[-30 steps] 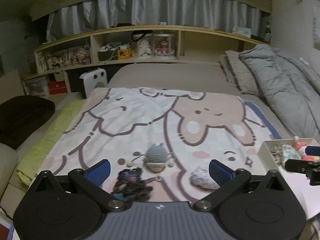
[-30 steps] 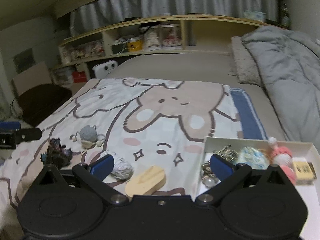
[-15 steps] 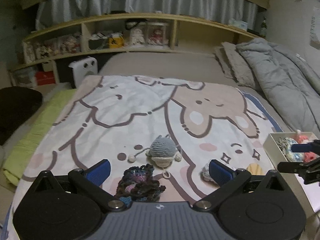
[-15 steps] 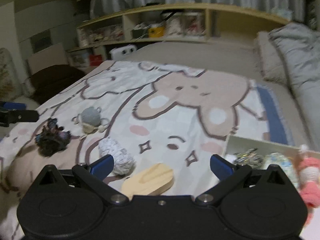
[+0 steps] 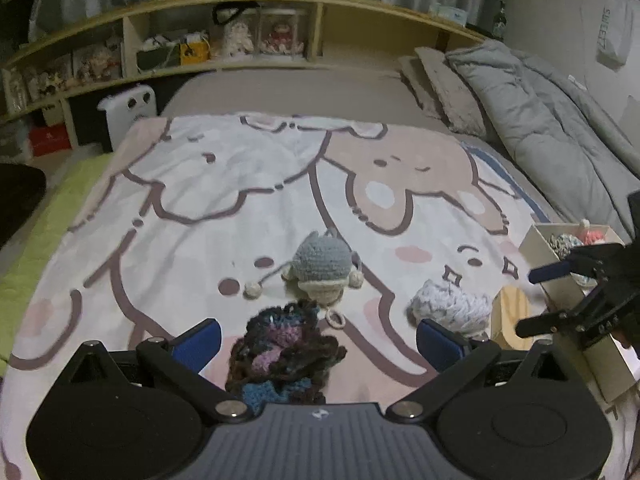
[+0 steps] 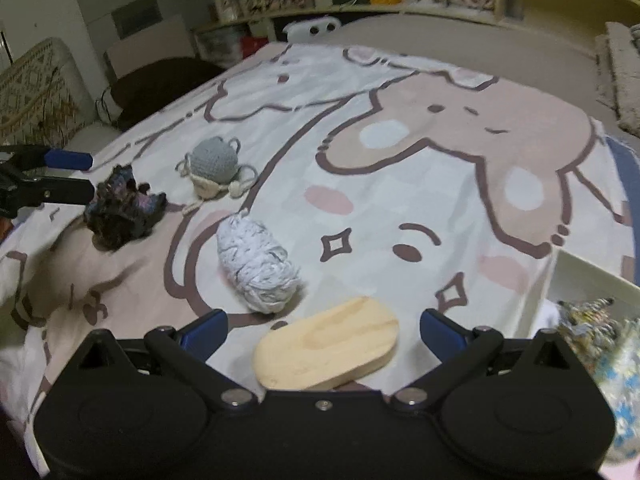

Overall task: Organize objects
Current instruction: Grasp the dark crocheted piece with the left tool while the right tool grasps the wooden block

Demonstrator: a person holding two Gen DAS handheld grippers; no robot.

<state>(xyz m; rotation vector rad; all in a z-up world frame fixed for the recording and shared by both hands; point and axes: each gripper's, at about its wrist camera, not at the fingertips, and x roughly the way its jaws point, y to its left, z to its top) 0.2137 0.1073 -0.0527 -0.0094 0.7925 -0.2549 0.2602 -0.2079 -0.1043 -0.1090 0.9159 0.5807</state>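
A bed is covered by a cartoon blanket (image 5: 240,200) printed with pale bear and rabbit faces, and small things are scattered on its near part. The left gripper (image 5: 318,334) has its blue-tipped fingers spread wide apart and empty, with a dark crochet piece (image 5: 282,354) of purple, blue and brown yarn lying between them on the blanket. Just beyond that piece sits a grey crochet toy (image 5: 320,266) with cream trim and dangling cords. To the right of it lies a white yarn ball (image 5: 450,306), and just right of the ball a pale oval wooden block (image 5: 510,314). The right gripper (image 6: 324,328) also has its fingers wide apart and holds nothing; the wooden block lies between them, flat on the blanket. Further right, at the blanket's edge, stands an open white box (image 5: 538,248) holding several colourful yarn items. Far behind, a wooden shelf (image 5: 280,32) runs along the wall, and a grey duvet (image 5: 552,128) is bunched at the far right.
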